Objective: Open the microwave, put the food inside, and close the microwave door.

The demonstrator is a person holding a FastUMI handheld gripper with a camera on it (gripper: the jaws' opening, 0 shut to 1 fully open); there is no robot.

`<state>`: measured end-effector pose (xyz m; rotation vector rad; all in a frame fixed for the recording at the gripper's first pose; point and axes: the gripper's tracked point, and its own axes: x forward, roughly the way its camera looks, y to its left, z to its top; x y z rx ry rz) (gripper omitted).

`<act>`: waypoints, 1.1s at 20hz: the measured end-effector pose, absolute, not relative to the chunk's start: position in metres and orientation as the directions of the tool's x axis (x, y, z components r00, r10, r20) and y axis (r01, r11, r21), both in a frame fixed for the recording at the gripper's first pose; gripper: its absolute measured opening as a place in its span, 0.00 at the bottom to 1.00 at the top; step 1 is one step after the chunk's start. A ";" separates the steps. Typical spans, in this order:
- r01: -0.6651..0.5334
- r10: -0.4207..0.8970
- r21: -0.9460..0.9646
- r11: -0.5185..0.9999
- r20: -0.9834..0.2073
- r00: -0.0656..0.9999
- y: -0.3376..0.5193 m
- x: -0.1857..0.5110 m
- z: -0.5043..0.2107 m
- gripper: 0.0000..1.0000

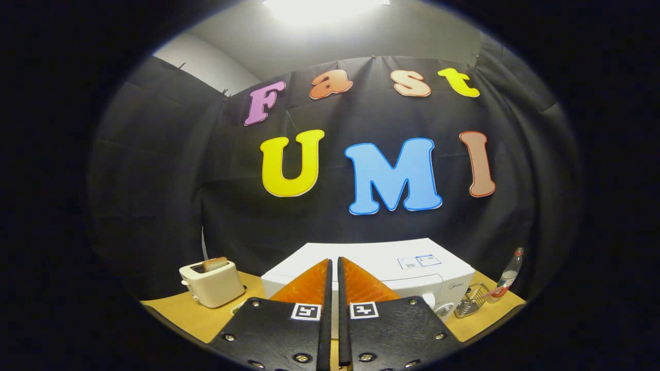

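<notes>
The gripper (pixel 333 265) is held with its 2 fingers closed together, nothing gripped between them; the white microwave (pixel 407 263) is seen just beyond, toaster (pixel 211 282) alongside

The tongs (pixel 333 268) hide the microwave's (pixel 392 263) door — closed tips, nothing between.

Smooth, faintly glossy plastic or painted casing on the microwave (pixel 381 265). Matt wood-look tabletop (pixel 196 314). Glossy cream plastic toaster (pixel 212 283). Clear, shiny bottle (pixel 508 275). Bright wire-metal rack (pixel 470 301). Matt, creased cloth wall (pixel 154 196). Textured matt plates behind the closed jaws of the gripper (pixel 333 268).
</notes>
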<state>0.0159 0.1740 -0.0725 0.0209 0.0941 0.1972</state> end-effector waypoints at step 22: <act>0.034 -0.037 -0.051 0.998 -0.076 0.996 0.053 0.038 -0.047 0.98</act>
